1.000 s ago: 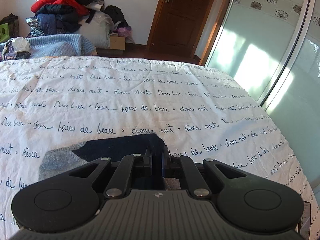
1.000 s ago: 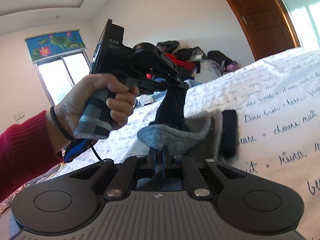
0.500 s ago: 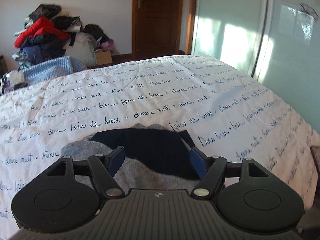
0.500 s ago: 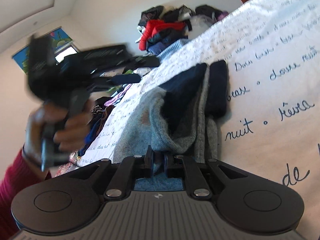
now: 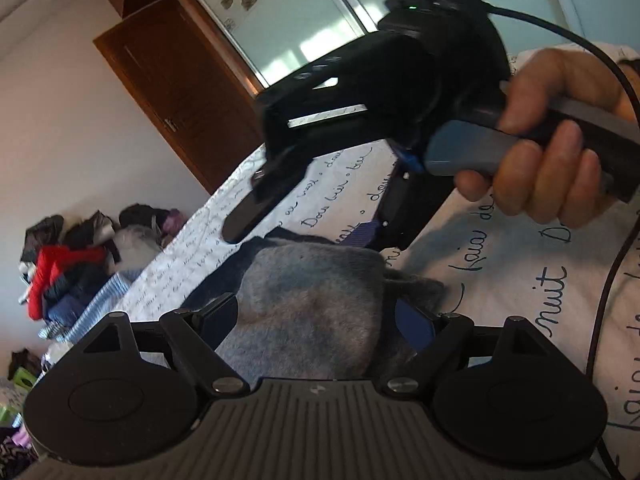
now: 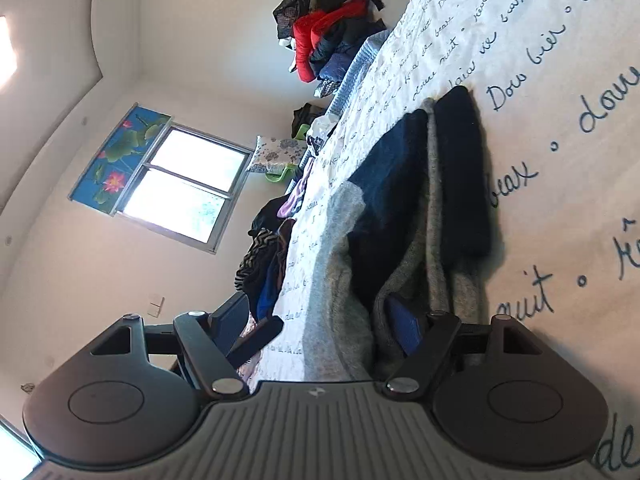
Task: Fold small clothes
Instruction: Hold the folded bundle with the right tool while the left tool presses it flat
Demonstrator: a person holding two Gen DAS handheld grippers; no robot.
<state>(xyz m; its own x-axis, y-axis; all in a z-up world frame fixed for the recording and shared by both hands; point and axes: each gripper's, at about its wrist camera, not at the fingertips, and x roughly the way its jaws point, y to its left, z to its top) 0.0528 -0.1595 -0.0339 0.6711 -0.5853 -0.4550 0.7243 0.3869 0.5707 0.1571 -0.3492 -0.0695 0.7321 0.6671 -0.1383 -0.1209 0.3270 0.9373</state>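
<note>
A small grey and navy knitted garment (image 6: 404, 200) lies folded on the white bedspread (image 6: 560, 120) with blue script. In the left wrist view its grey part (image 5: 312, 304) lies between the wide-apart jaws of my left gripper (image 5: 316, 316), which are still opening; the pads do not press on it. My right gripper (image 6: 320, 322) is also opening, one finger (image 6: 404, 324) tucked against the grey cloth, the other (image 6: 232, 320) off the bed's side. From the left wrist I see the right gripper (image 5: 316, 224) just beyond the garment, held by a hand (image 5: 552, 152).
A heap of clothes (image 5: 60, 276) sits past the bed's far end, near a brown wooden door (image 5: 180, 92) and frosted sliding doors (image 5: 300, 20). More clothes (image 6: 268, 252) line the bed's edge under a window (image 6: 184, 188). A black cable (image 5: 612, 280) hangs by the hand.
Both grippers were shut on the garment, holding it up; both have since opened and it lies folded on the bed. Both views have rolled, and the left gripper has swung towards the right one.
</note>
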